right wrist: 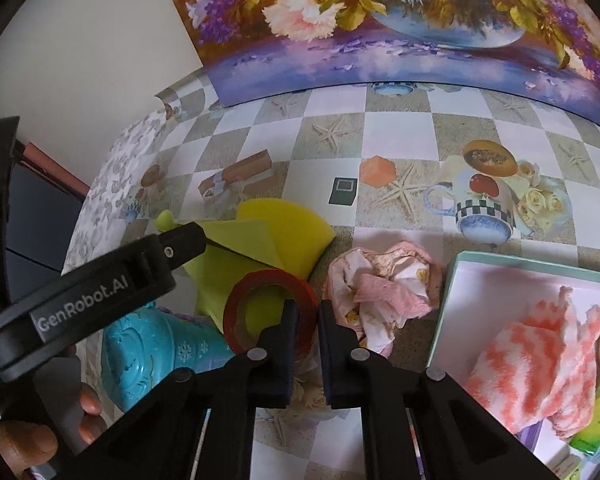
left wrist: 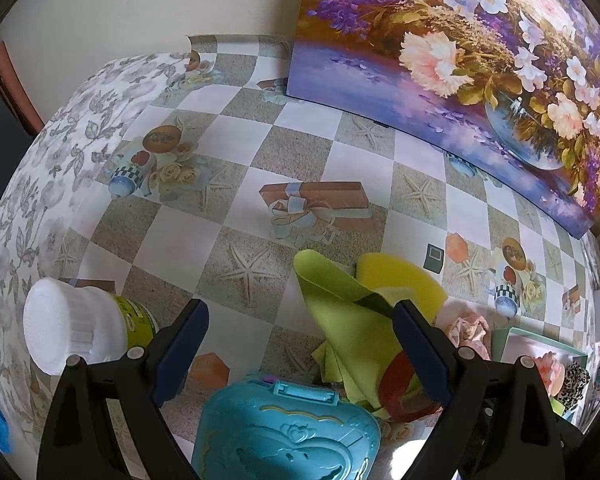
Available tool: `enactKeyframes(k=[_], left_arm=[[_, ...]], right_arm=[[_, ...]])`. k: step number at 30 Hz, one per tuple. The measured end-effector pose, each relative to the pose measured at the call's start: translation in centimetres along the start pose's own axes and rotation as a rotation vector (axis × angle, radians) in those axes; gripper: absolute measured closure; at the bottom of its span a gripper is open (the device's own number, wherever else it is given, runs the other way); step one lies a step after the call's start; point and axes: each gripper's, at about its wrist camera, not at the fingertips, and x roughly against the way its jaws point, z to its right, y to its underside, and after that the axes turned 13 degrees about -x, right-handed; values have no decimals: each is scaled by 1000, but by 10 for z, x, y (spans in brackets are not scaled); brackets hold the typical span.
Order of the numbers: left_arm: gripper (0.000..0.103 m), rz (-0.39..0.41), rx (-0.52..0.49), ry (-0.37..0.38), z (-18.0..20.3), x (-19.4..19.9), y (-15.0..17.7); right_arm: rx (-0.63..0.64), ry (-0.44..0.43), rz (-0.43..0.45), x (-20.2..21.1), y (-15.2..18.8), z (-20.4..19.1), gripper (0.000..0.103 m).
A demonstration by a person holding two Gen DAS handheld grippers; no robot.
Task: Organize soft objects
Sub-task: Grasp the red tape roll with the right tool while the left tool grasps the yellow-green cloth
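A lime green cloth (left wrist: 350,320) lies crumpled on the table beside a yellow sponge (left wrist: 404,280). My left gripper (left wrist: 300,332) is open, and its right finger touches the green cloth. In the right wrist view the left gripper's finger (right wrist: 180,246) rests on the green cloth (right wrist: 240,252). A pink and white crumpled cloth (right wrist: 380,288) lies just right of my right gripper (right wrist: 308,312), which is shut and empty, next to a red tape ring (right wrist: 268,304). A box (right wrist: 476,264) at the right holds a coral striped fluffy cloth (right wrist: 532,364).
A turquoise plastic toy case (left wrist: 288,428) lies at the front. A white-capped bottle (left wrist: 80,332) lies at the left. A flower painting (left wrist: 480,60) leans at the back of the checked tablecloth (left wrist: 228,152). The table's left edge (left wrist: 32,184) drops off.
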Motion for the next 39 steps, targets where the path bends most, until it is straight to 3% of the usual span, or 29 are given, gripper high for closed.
enactKeyframes(k=[23,30,32,35,39], left_arm=[[11,75,15,44,10,-9,-4],[41,76,31,77,11,-19,-4],[60,86,32,80,11,-19,-4],[79,100,4,71,15,-16,-5],[91,96,-11,101,19,-17,-5]], right_arm=[[-87,-3,136,54,-21,36,92],[-86,-7,134,54,-21,36,92],[-87,-8,136,54,-21,37,92],[-90,-9,135,54,-22,39,92],[-89,-8,134,54,-22,39,92]])
